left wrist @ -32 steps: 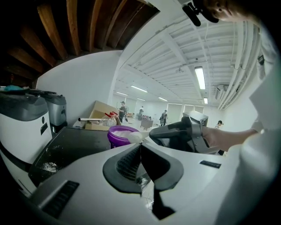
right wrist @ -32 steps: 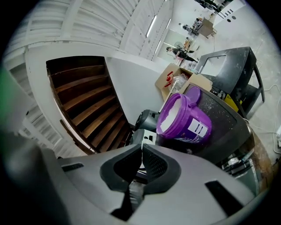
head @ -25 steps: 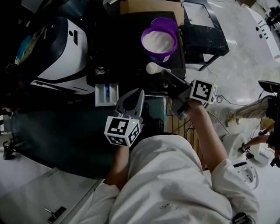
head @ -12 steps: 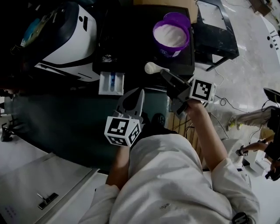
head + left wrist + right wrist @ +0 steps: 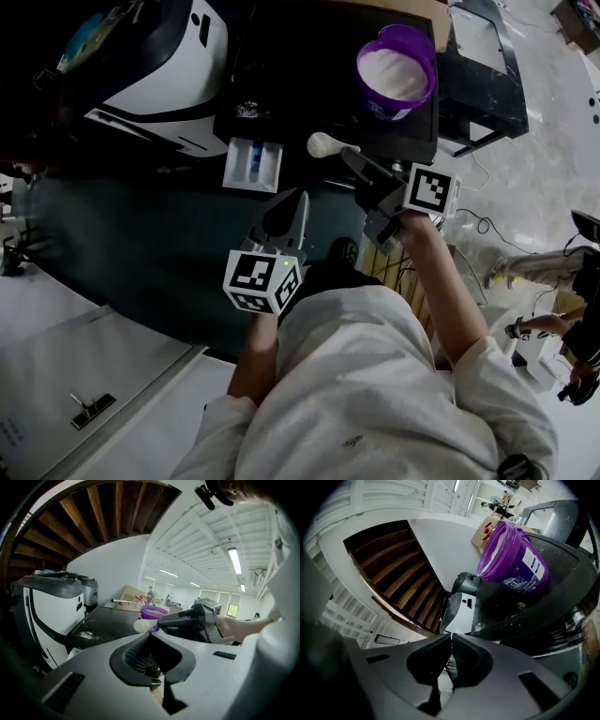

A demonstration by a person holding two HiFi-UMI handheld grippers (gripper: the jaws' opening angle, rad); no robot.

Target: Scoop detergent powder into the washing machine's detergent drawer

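White plastic scoop (image 5: 323, 144) is being carried from purple powder tub (image 5: 396, 75) toward white detergent drawer (image 5: 251, 165), clamped tight in right gripper (image 5: 352, 159); left gripper (image 5: 294, 202) is being kept closed, empty.

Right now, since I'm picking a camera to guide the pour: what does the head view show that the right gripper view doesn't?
Head view only: the open white detergent drawer and the white plastic scoop's bowl. Right gripper view only: brown wooden ceiling slats and a white wall. Both: the round purple plastic tub of powder on the black top.

Purple tub (image 5: 395, 77) in all three views
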